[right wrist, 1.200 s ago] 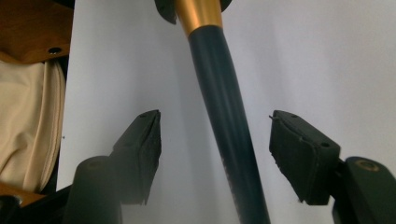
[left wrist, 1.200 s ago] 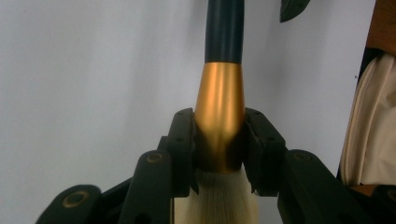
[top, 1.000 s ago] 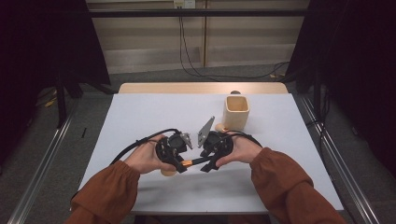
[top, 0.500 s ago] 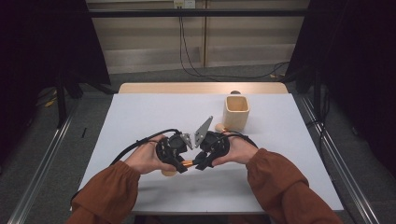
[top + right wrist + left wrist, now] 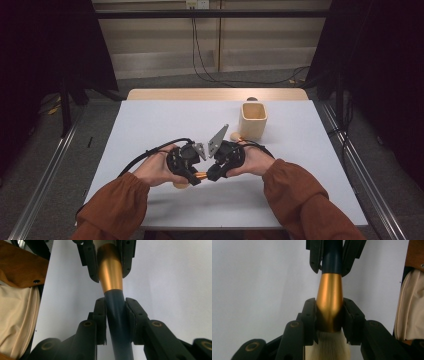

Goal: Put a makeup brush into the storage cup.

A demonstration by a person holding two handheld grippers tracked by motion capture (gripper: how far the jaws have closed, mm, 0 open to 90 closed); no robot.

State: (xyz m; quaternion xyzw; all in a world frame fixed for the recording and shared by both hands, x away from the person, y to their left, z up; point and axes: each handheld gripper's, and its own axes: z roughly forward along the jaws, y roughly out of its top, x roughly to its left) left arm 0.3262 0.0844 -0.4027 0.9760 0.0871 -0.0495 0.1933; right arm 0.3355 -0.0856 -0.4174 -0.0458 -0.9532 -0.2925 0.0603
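A brush with cream bristles point(image 5: 327, 347), a gold ferrule point(image 5: 329, 295) and a dark blue handle point(image 5: 117, 327) is held level just above the white table point(image 5: 150, 125), between both hands. My left gripper point(image 5: 329, 312) is shut on the ferrule, right beside the bristles. My right gripper point(image 5: 116, 312) faces it and has just been closing, its pads now pressing the blue handle close to the ferrule. In the high view the left gripper point(image 5: 191, 176) and right gripper point(image 5: 213, 176) meet tip to tip near the table's front, with the brush point(image 5: 200, 175) between them.
A tan square cup point(image 5: 253, 120) stands upright behind the right hand, with a small tan round thing point(image 5: 235, 136) at its foot. Black cables point(image 5: 150, 152) trail left from the grippers. Orange sleeves come in from the front edge.
The right gripper's jaws have closed onto the brush handle. Both hands have stayed where they were, and the left gripper keeps its hold on the ferrule.
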